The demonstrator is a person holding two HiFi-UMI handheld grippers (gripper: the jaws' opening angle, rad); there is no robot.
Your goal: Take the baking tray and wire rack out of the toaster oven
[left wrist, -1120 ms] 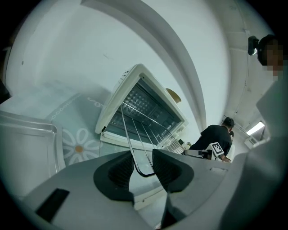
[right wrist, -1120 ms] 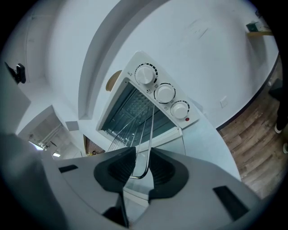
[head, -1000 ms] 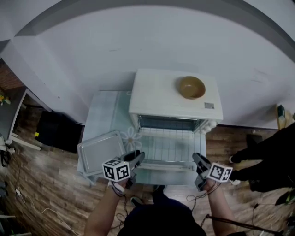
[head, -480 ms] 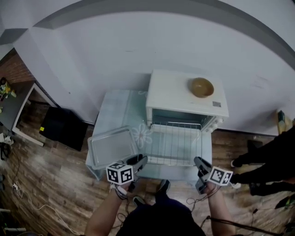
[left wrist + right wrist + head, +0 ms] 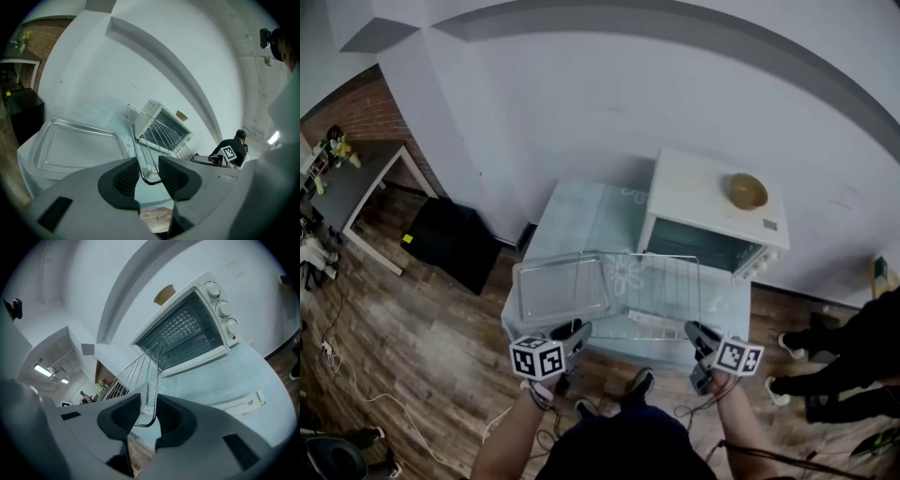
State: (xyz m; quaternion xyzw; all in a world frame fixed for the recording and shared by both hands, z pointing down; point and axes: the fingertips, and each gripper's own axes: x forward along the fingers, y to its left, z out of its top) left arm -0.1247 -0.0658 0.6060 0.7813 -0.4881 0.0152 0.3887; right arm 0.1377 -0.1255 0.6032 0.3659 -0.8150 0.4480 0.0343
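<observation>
The wire rack hangs level over the table in front of the white toaster oven, clear of its open mouth. My left gripper is shut on the rack's near left corner. My right gripper is shut on the near right corner. In both gripper views the rack's thin wire runs up between the ribbed pads. The baking tray lies flat on the table to the left of the rack and shows in the left gripper view.
A tan bowl sits on top of the oven. The oven door lies folded down on the pale blue table. A person in black stands at the right. Wooden floor surrounds the table, and a black box sits at the left.
Both grippers have drawn back toward me with the rack, which has slid fully out of the oven. The view has pulled away, so the oven now sits farther right.
</observation>
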